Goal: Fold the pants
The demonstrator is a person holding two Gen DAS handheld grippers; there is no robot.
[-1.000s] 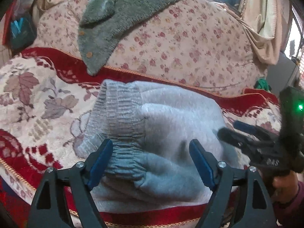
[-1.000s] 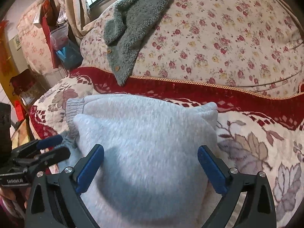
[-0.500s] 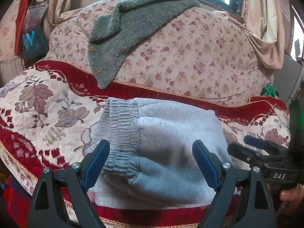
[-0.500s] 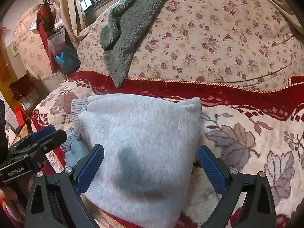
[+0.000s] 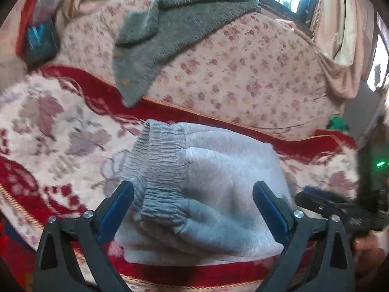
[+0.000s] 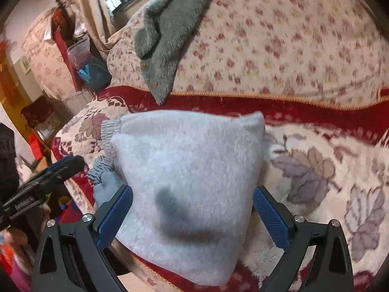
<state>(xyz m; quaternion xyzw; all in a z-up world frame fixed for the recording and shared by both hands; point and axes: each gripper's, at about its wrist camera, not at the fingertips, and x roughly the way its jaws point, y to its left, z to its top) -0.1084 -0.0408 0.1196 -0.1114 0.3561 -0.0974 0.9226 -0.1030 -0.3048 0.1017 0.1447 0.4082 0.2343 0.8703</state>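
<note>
The light grey sweatpants [image 5: 218, 182] lie folded into a compact bundle on the red and cream floral blanket [image 5: 60, 133], near its front edge; the ribbed elastic cuffs [image 5: 163, 168] point left. They also show in the right wrist view [image 6: 189, 170]. My left gripper [image 5: 194, 206] is open and empty, hovering just in front of the bundle. My right gripper [image 6: 192, 211] is open and empty above the bundle's near end. Each gripper shows at the edge of the other's view: the right one [image 5: 328, 204] and the left one [image 6: 43, 180].
A floral sofa back [image 5: 243, 68] rises behind the blanket, with a grey-green fuzzy cardigan [image 5: 170, 24] draped over it. Curtains [image 5: 340, 36] and a window are behind. A red stand with a blue box [image 6: 92, 73] is at the left.
Both grippers have pulled back a little from the folded pants, so the bundle looks smaller. The pants have not moved.
</note>
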